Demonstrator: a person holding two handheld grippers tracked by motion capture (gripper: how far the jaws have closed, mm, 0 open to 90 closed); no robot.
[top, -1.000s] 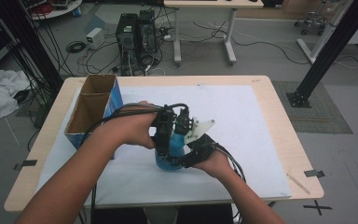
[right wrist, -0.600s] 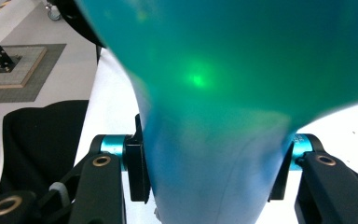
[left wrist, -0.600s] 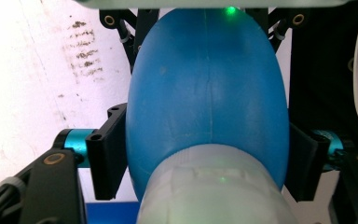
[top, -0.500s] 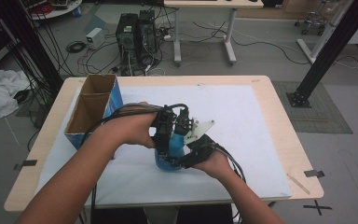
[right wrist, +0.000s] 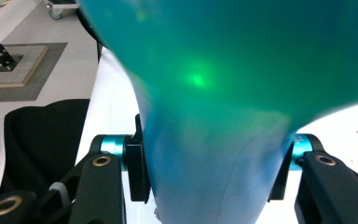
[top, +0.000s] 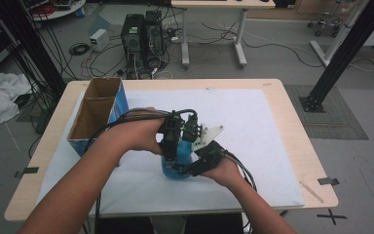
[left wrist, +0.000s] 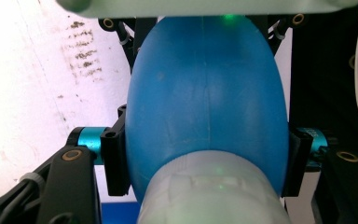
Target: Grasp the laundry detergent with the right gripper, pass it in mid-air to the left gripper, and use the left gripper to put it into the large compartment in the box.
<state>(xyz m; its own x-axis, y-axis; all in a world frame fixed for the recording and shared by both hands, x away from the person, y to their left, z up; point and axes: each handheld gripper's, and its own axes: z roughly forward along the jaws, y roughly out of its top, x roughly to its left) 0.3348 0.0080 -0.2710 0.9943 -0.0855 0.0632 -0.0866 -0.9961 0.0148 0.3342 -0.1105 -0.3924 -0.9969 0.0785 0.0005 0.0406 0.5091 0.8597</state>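
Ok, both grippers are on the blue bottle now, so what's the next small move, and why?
Probably a short twist of the left gripper while the right gripper holds steady. The left jaws have just been closing and now press both sides of the blue bottle beside its whitish end piece; the right jaws clamp another part of the bottle, so it looks braced for turning.

A robotics or recording lab. At the top of the high view, 2 computer towers (top: pixel 143 31) stand on a grey floor (top: pixel 272 53) amid loose cables (top: pixel 224 39). Black aluminium frame struts (top: pixel 343 53) rise at upper right and a dark rack (top: pixel 24 53) at upper left. Black tape crosses (top: pixel 334 216) mark the floor at lower right by the wooden table (top: pixel 299 146).
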